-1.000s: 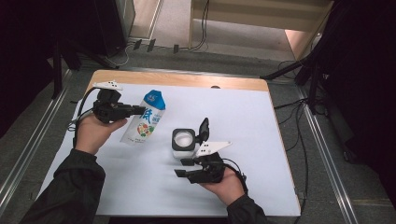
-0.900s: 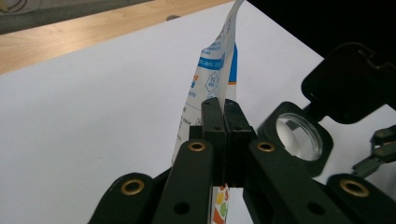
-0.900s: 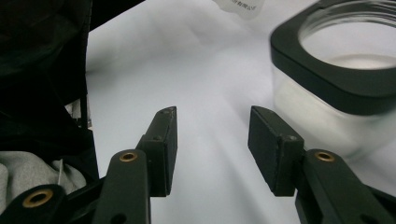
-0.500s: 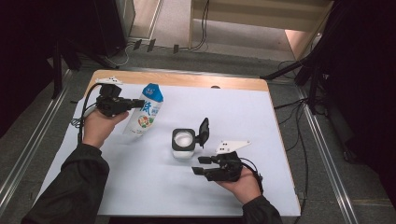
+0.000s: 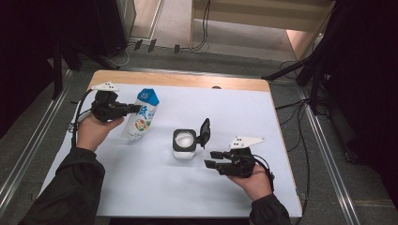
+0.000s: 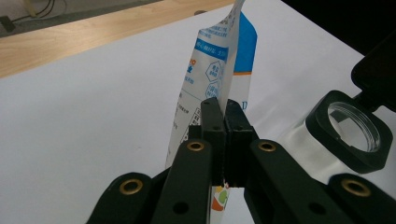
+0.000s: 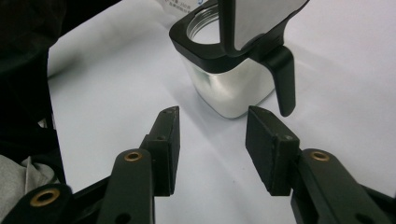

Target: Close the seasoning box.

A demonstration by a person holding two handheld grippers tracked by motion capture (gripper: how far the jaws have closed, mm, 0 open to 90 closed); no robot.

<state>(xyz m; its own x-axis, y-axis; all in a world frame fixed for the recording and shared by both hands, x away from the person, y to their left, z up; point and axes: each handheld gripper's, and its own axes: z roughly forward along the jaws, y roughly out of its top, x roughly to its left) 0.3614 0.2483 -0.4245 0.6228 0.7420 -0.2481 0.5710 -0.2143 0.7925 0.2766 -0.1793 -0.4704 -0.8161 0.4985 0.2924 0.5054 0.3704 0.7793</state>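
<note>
Pouch (image 5: 142, 116): white-and-blue, held upright, slightly tilted, near the table's (image 5: 141, 187) far left corner, over the white sheet. High view: left gripper (image 5: 123, 108) comes in from the left edge side, jaws clamped on the pouch's side. Glass jar (image 5: 184, 143) with black rim stands mid-table, its hinged lid (image 5: 204, 132) raised. Right gripper (image 5: 215, 158) sits just beside the jar on the near right side, apart from it, jaws parted.

Left gripper view: the jaws pinch the pouch's (image 6: 219, 70) thin edge flat between the pads; jar (image 6: 352, 130) off to the right.

Right gripper view: right gripper (image 7: 212, 140) jaws have just been closing, nothing between them; jar (image 7: 229, 79) stands beyond the fingertips, untouched.
</note>
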